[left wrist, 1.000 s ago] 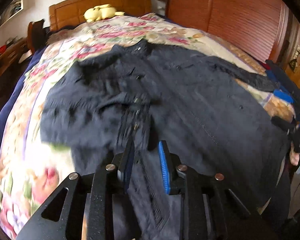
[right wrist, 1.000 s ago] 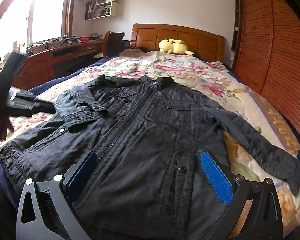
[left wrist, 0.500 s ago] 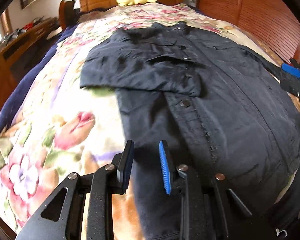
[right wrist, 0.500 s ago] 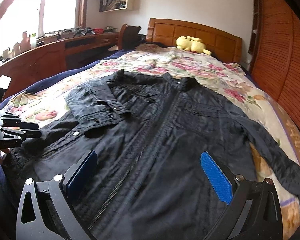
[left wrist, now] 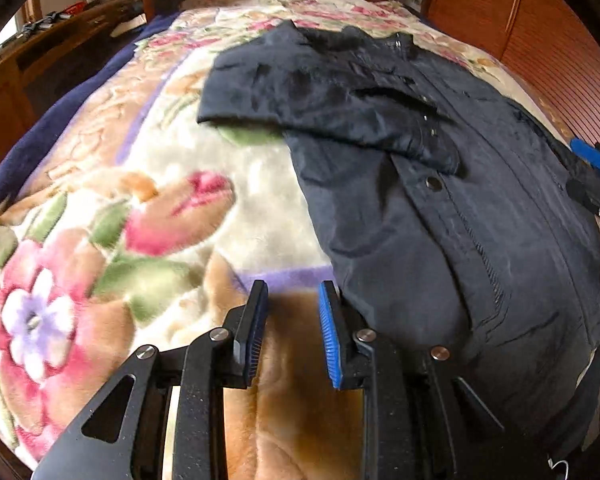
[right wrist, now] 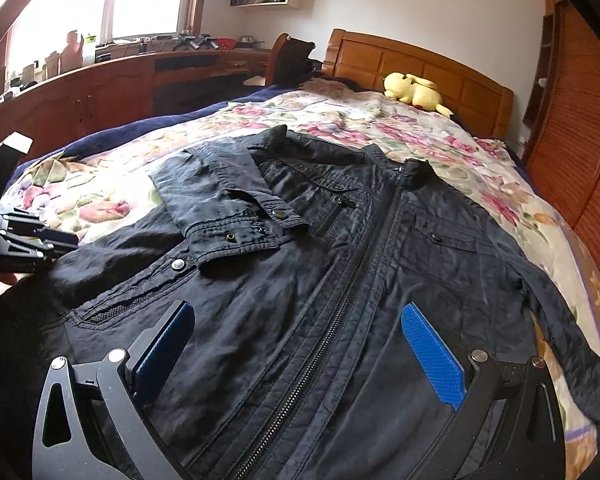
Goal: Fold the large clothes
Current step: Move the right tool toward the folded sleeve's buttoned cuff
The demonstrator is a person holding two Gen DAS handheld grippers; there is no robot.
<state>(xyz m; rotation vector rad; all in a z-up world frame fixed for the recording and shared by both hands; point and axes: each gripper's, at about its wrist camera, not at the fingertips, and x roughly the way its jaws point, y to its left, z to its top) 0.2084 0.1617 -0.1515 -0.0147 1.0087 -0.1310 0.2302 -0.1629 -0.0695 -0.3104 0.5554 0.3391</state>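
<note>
Dark navy jacket (right wrist: 340, 280) lies front-up and zipped on the bed's floral blanket (left wrist: 112, 208), collar toward the headboard (right wrist: 420, 64), hem at the foot edge, so its long axis runs head to foot. One sleeve (right wrist: 228, 216) is already folded across the chest, cuff with snap buttons lying just beside the zip; the other sleeve (right wrist: 556, 312) lies stretched out toward the wardrobe-side edge of the bed. Left gripper (left wrist: 292, 332) hangs over bare blanket near the foot edge, pads a narrow gap apart with nothing between them; the jacket's side edge and hem corner (left wrist: 352, 280) lie just beside its blue-padded finger, toward the bed's middle. Right gripper (right wrist: 300, 356) hovers low over the hem, straddling the zipper line, jaws spread wide and empty. Left looks nearer the folded-sleeve side of the garment, so the next grab on that hem corner is likely its job; the spread sleeve falls to the right. Fabric is thin, crinkled woven shell, matte, with metal snaps, chest pockets and a coarse zipper; probably limp, slides easily on the plush fleece blanket. Yellow plush toy (right wrist: 414, 90) sits by the headboard, well apart.
</note>
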